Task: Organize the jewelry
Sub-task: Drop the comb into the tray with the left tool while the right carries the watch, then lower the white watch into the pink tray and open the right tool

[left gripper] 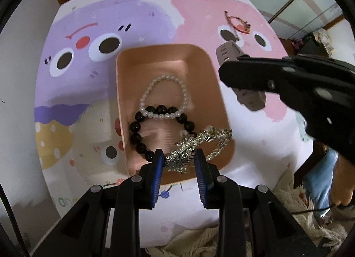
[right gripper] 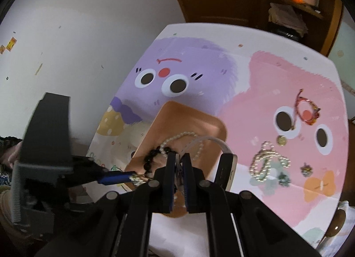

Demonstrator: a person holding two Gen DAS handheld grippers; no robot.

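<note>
Hovering low over the peach-coloured rectangular plastic tray (left gripper: 213,93), the left gripper (left gripper: 179,159) has its blue-padded jaws apart w/ the glittery silver-gold leaf-shaped hair comb (left gripper: 195,146) sitting between them at the tray's near end. The pads flank the comb's lower part; can't tell if either pad actually touches it. Also in the tray: a white pearl bead bracelet (left gripper: 164,97) lying flat, overlapping the top edge of a black round-bead bracelet (left gripper: 142,137) just below it.

Over to the right gripper (right gripper: 178,161), which comes in from the right side in the left wrist view, held above the table next to the tray's right rim. Its jaws are clamped on a mauve-grey rubber watch strap w/ slotted holes (left gripper: 226,51); one strap end pokes out above the fingers, the other hangs below. In the right wrist view the watch's pale band loops over the tray & its case sits just right of the fingers.

Everything rests on a white table w/ a cartoon-monster mat in purple & pink (left gripper: 137,17). Further back on the pink patch lies a red cord bracelet w/ small charms (right gripper: 307,112), well apart from the tray. Near it on the pink area: a small gold coin-like disc (right gripper: 281,140), a silver chain-link necklace in a loose heap (right gripper: 266,161), & a couple of tiny dark charm pieces (right gripper: 306,169), too small to identify.
</note>
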